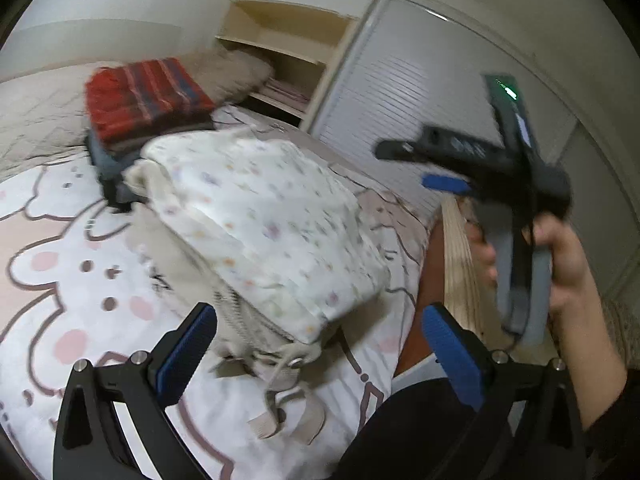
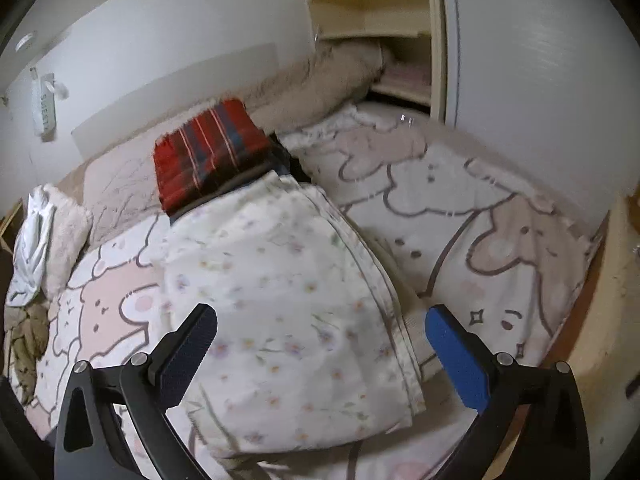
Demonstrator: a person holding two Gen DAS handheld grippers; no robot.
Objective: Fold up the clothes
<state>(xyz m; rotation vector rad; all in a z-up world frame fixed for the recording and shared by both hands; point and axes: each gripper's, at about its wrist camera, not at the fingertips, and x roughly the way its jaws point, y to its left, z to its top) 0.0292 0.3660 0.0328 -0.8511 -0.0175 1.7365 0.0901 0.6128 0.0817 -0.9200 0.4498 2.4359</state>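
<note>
A folded white garment with a small flower print (image 1: 260,216) (image 2: 288,280) lies on the bed, on top of a beige garment with a drawstring (image 1: 256,336). My left gripper (image 1: 320,320) hovers open just above the near end of this pile, its blue pads (image 1: 188,356) clear of the cloth. In the right wrist view my right gripper (image 2: 320,316) is open over the near part of the flowered garment and holds nothing. The left wrist view also shows the right gripper (image 1: 412,166), blurred, at the bed's right side in a person's hand (image 1: 564,264).
Behind the pile is a stack of folded clothes topped by a red striped piece (image 1: 144,96) (image 2: 208,152). The bed cover (image 1: 60,280) has a cartoon print. A fluffy pillow (image 1: 236,72), open shelves (image 1: 288,40) and a wardrobe door (image 1: 420,92) stand behind. A crumpled white cloth (image 2: 32,248) lies far left.
</note>
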